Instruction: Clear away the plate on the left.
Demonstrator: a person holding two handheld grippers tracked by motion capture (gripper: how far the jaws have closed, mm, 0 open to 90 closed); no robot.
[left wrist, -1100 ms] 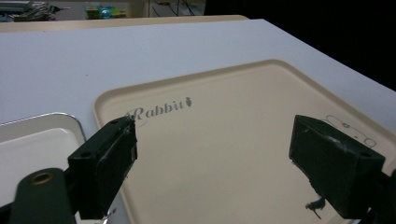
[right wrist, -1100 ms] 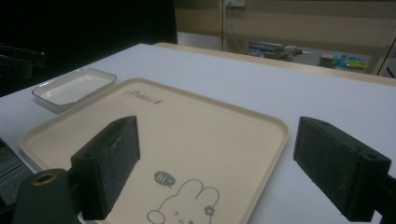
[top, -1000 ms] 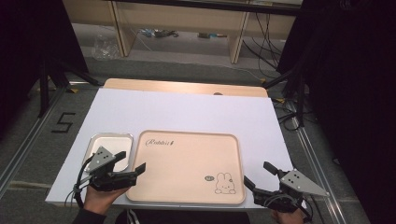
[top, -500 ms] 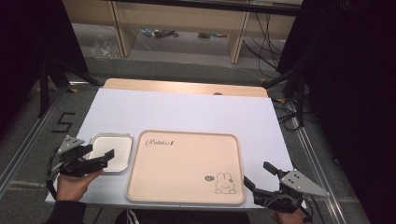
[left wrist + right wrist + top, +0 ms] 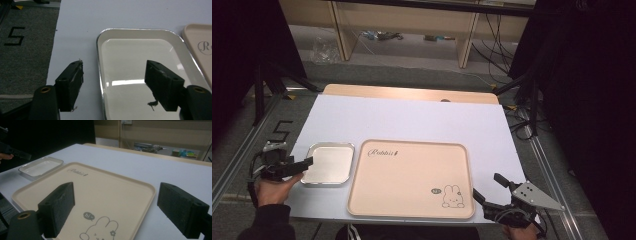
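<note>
Left gripper (image 5: 294, 167) has shifted from the pink tray's (image 5: 412, 212) lower-left corner to the frame's left edge. Its jaws have just been closing and now straddle the left rim of the small white metal-rimmed tray (image 5: 329, 163), not yet pressing it. Right gripper (image 5: 492, 192), lower right, unmoved, jaws spread wide, nothing between. Pink tray reads "Rabbit" and "hi", with a rabbit drawing (image 5: 452, 196). Floor marking "5" (image 5: 278, 132) at left.

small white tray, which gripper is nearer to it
Left. The left gripper straddles the small white tray's left rim; the right gripper sits beyond the beige tray's far corner.
</note>
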